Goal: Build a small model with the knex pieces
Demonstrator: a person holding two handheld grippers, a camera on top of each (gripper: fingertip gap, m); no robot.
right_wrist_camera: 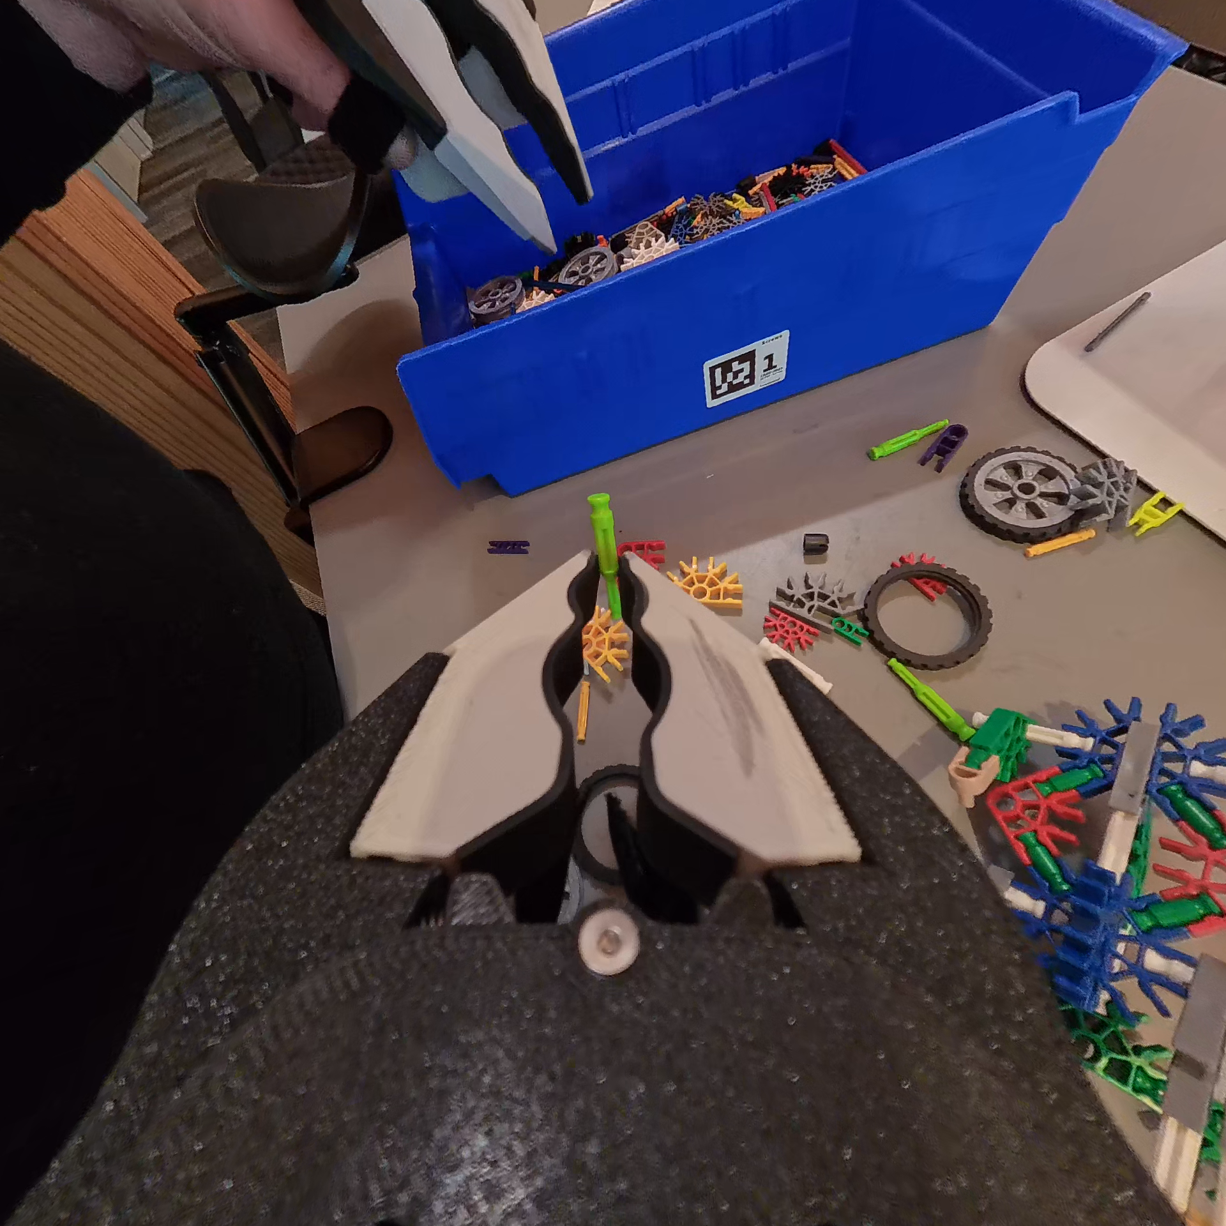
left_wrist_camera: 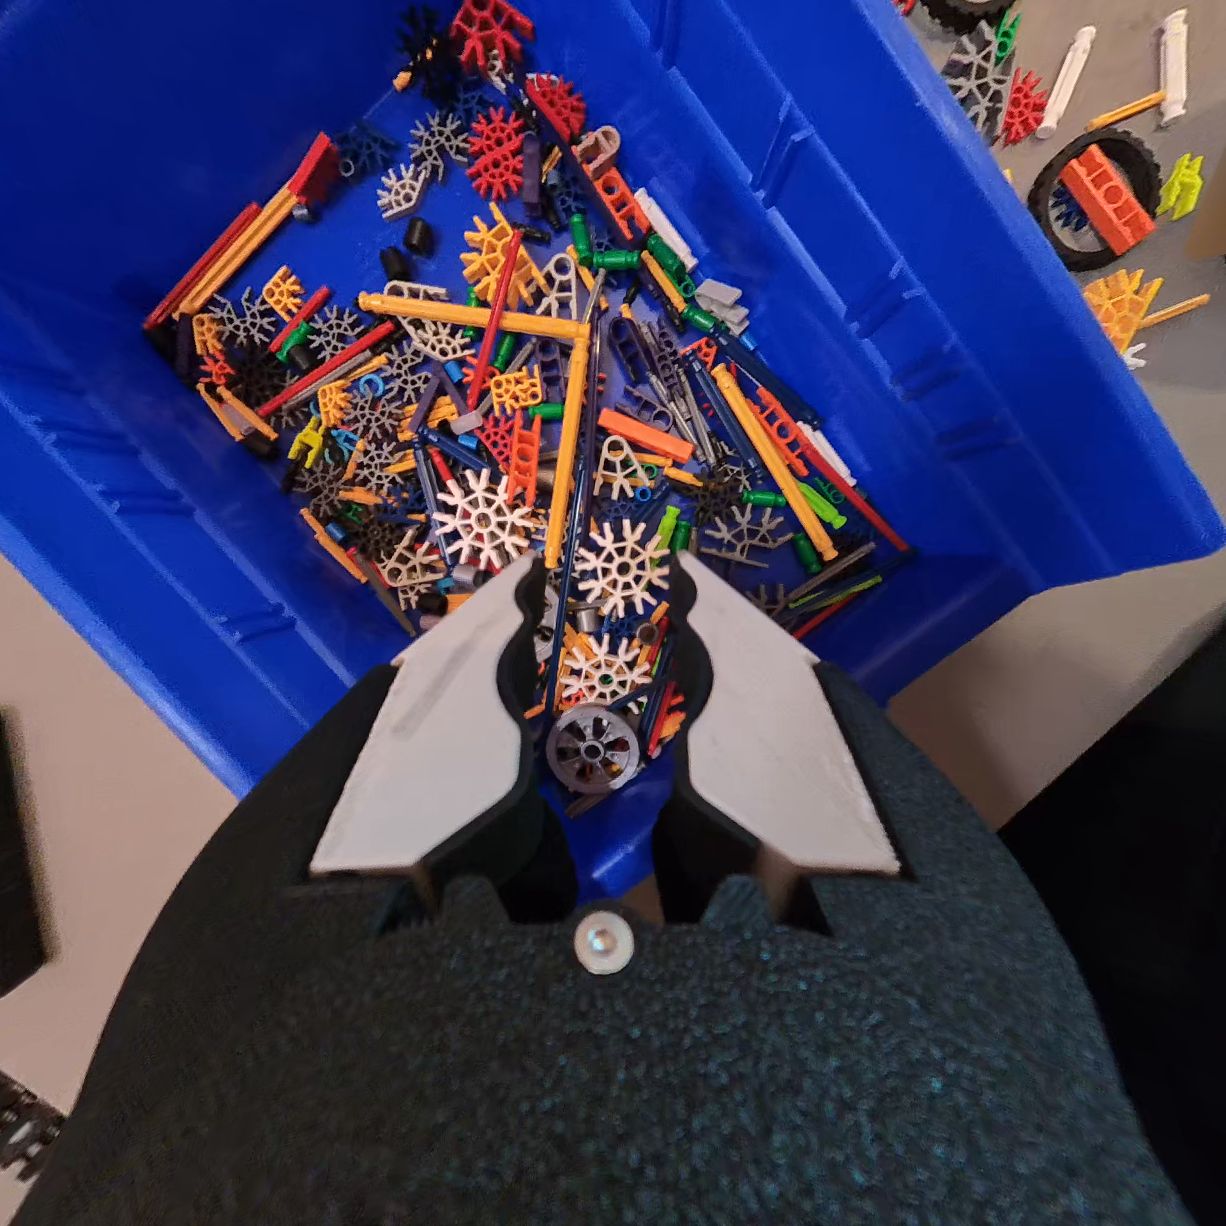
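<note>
My left gripper (left_wrist_camera: 607,564) is open and empty, hanging over the near end of a blue bin (left_wrist_camera: 895,278) full of mixed plastic construction rods and connectors. White snowflake connectors (left_wrist_camera: 620,567) and a grey spoked wheel (left_wrist_camera: 595,749) lie in the bin between its fingers. In the right wrist view the left gripper (right_wrist_camera: 570,222) points down into the same bin (right_wrist_camera: 862,312). My right gripper (right_wrist_camera: 607,557) is shut on a lime green rod (right_wrist_camera: 605,550), held upright above the grey table (right_wrist_camera: 763,464). A yellow connector (right_wrist_camera: 604,642) lies on the table below it.
Loose pieces lie on the table right of my right gripper: a black tyre ring (right_wrist_camera: 929,613), a grey wheel with tyre (right_wrist_camera: 1021,494), red, grey and yellow connectors. A blue, red and green built assembly (right_wrist_camera: 1114,882) sits at the right. A white board (right_wrist_camera: 1154,371) lies far right. My right fingertips sit around 20 cm from my left ones.
</note>
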